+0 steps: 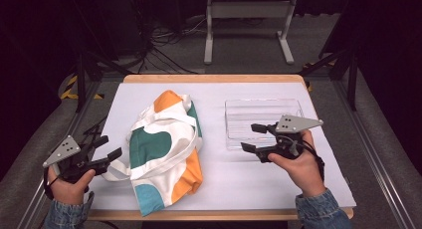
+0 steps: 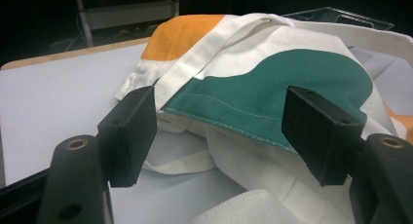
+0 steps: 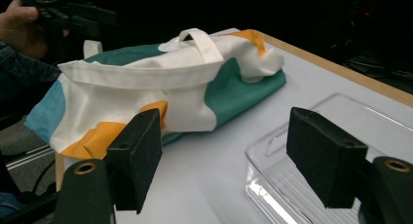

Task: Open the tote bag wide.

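A white cloth tote bag (image 1: 164,149) with green, orange and teal patches lies crumpled left of the table's middle, its straps looped over it. My left gripper (image 1: 110,146) is at the bag's left side, open, with a white strap on the table just beside its jaws. In the left gripper view the jaws (image 2: 226,136) stand wide apart, and the bag's green patch (image 2: 272,87) lies beyond them, untouched. My right gripper (image 1: 251,137) hovers open over the left edge of a clear plastic tray (image 1: 291,105), with nothing between its pads (image 3: 141,156).
A white mat (image 1: 249,181) covers the wooden table (image 1: 209,78). Bare mat lies between the bag and the tray (image 3: 341,104). A white stand (image 1: 246,20) and cables sit on the floor behind the table.
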The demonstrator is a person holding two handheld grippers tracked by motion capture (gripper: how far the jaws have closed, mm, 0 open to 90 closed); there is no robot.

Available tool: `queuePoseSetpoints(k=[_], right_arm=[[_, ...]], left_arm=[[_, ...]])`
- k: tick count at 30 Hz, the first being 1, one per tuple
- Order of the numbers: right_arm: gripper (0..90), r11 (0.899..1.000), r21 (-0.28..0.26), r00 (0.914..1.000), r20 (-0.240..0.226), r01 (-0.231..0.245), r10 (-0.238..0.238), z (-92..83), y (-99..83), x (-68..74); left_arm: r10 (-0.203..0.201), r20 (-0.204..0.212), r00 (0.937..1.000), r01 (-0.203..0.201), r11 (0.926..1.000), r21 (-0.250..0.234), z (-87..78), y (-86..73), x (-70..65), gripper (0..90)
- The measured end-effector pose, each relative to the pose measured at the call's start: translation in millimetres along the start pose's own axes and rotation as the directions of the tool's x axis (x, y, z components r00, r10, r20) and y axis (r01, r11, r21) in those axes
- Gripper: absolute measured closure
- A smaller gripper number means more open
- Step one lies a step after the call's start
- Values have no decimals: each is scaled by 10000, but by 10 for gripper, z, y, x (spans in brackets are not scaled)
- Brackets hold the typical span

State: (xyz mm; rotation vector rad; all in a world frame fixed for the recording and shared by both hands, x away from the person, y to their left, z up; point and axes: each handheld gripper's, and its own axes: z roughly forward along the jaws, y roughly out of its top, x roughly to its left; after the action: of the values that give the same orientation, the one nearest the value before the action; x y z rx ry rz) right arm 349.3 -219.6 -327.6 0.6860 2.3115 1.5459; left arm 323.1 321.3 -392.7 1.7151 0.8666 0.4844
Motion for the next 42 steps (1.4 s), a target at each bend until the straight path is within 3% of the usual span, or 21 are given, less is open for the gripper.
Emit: queuePoseSetpoints(k=[12, 19, 21, 26, 27, 36, 37, 38, 39, 41, 42], right_arm=[[270, 9981, 293, 9935, -1011, 549, -517, 454, 193, 156], [277, 9984, 294, 9842, -1721, 482, -425, 662, 234, 221], [279, 9974, 343, 9765, -2083, 639, -554, 793, 258, 267], [278, 9953, 442, 9673, -2430, 866, -734, 940, 297, 342], [275, 9945, 453, 9621, -2606, 949, -799, 1011, 323, 377], [247, 9911, 478, 9486, -2988, 1241, -1043, 1207, 389, 475], [247, 9887, 479, 9407, -3176, 1419, -1196, 1263, 415, 527], [247, 9887, 479, 9407, -3176, 1419, -1196, 1263, 415, 527], [246, 9877, 430, 9346, -3321, 1502, -1276, 1313, 440, 570], [246, 9873, 427, 9321, -3381, 1530, -1298, 1335, 449, 583], [248, 9851, 494, 9269, -3493, 1647, -1374, 1405, 467, 615]], left_arm=[[-11, 44, 10000, 12, 10000, -37, -5, 0, -3, 294], [57, -6, 10000, -57, 10000, -29, -59, -17, -11, 299], [22, -59, 10000, -22, 10000, -35, -85, -30, -12, 302], [-61, -194, 9998, 59, 9999, -105, -145, -50, -10, 305], [-53, -190, 9998, 52, 10000, -84, -156, -58, -13, 305], [-166, -94, 9998, 166, 9999, 35, -140, -100, 17, 308], [-129, -36, 9999, 129, 9999, 89, -128, -103, 14, 309], [-129, -36, 9999, 129, 9999, 89, -128, -103, 14, 309], [-120, -3, 9999, 120, 9999, 119, -122, -108, 12, 311], [-135, 40, 9999, 135, 9998, 133, -121, -112, 17, 311], [-109, 52, 9999, 108, 9998, 138, -123, -114, 21, 311]])
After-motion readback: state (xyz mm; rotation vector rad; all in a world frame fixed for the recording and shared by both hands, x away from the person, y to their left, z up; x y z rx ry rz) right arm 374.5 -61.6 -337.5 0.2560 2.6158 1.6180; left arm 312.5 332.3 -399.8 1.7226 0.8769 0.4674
